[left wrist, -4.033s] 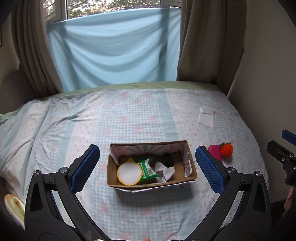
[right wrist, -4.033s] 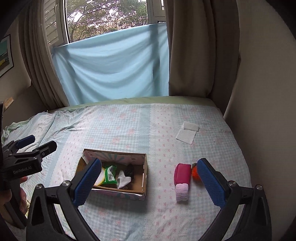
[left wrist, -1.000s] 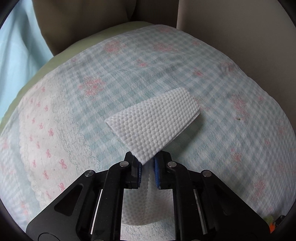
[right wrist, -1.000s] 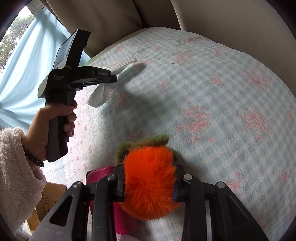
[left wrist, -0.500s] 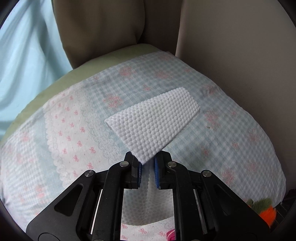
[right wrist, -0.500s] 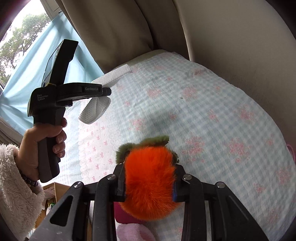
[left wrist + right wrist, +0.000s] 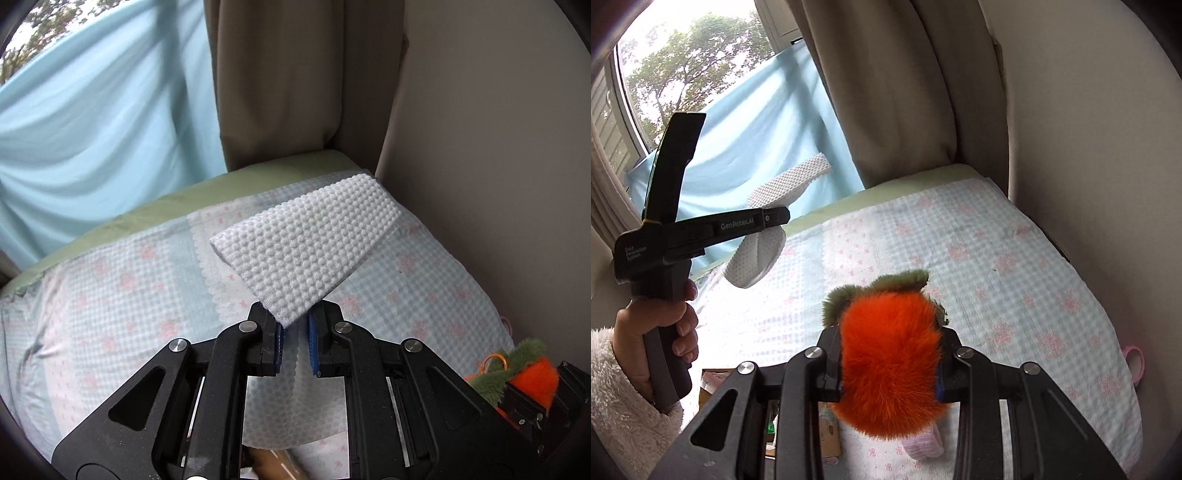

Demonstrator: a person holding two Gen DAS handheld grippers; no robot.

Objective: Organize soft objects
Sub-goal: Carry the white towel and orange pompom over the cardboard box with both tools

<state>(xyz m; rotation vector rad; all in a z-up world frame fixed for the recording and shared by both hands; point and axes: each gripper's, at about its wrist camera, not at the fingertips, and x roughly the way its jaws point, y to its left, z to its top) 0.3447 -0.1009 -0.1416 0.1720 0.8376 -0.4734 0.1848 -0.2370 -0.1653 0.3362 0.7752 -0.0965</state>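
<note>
While left tool (image 7: 294, 345) pinches cloth (image 7: 306, 247), right tool (image 7: 890, 365) clamps plush (image 7: 890, 354)

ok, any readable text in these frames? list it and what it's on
"GenRobot.AI": on the side of the left claw, along its upper arm, right wrist view.
"Data Acquisition System": small white print on the same claw's body, above the handle; the middle word is only partly legible.
Cardboard box at the lower left: pattern visible, no legible print.
Left wrist view: no text. White cloth and orange plush carry none.
</note>
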